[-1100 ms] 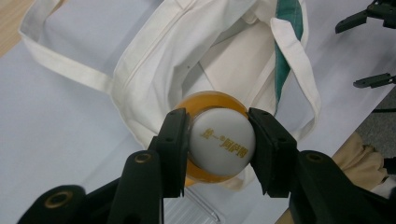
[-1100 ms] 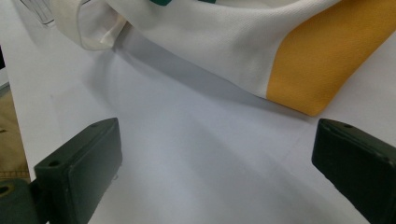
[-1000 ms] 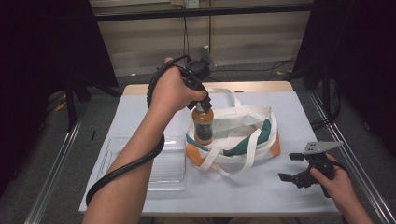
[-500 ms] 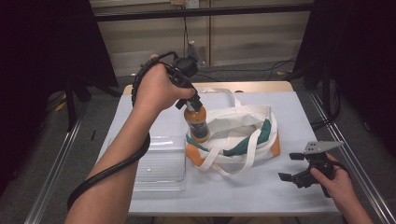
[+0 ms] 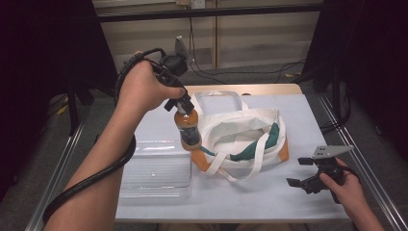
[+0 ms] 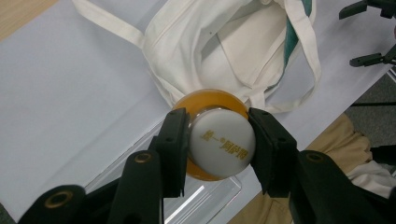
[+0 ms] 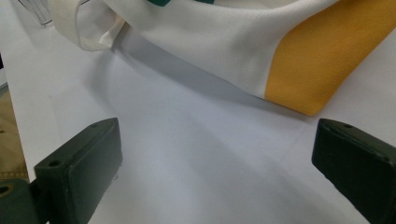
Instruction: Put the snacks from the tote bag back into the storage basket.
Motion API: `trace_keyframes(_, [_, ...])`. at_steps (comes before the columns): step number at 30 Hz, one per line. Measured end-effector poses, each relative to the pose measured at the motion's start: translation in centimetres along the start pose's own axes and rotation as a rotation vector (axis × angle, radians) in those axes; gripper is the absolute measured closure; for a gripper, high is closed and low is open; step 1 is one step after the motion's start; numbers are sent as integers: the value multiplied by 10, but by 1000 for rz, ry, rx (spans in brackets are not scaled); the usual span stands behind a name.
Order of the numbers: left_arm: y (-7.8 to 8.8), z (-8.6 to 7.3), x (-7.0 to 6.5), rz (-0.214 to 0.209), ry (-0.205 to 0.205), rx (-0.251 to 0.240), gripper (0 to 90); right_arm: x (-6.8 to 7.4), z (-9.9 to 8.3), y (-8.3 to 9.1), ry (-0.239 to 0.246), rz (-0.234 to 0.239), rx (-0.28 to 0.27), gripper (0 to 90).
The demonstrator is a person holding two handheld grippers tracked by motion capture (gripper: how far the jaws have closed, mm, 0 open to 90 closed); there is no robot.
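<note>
Bottle lifted clear of the tote

Left gripper [image 5: 184,103] clamps the orange drink bottle's [image 5: 188,129] white cap, hanging at the tote bag's [image 5: 243,137] nine o'clock edge beside the clear tray [image 5: 156,173]; setting down remains. Right gripper [image 5: 308,175] rests wide open, empty.

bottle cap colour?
White with gold lettering on the bottle cap; clearest in the left gripper view.

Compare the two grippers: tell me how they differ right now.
The left gripper is raised above the table, while the right gripper sits low near the table's front corner. The left gripper's jaws are clamped on the white cap of an orange bottle; the right gripper's jaws stand wide apart with nothing between them. Both have black jaws and are held by hand.
</note>
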State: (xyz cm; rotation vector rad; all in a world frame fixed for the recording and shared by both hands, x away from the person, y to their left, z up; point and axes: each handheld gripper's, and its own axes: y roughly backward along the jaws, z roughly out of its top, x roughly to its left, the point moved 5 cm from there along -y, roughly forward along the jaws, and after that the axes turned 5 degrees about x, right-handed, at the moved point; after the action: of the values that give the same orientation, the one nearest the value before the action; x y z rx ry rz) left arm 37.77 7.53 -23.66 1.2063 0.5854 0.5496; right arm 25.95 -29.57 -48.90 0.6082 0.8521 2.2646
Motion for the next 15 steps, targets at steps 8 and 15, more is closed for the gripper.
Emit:
trace_keyframes(8, [4,-10,6,9,20,15,595,0,0,0,1,-1,3,14])
trace_keyframes(15, [7,-16,10,27,31,42,595,0,0,0,0,0,2,14])
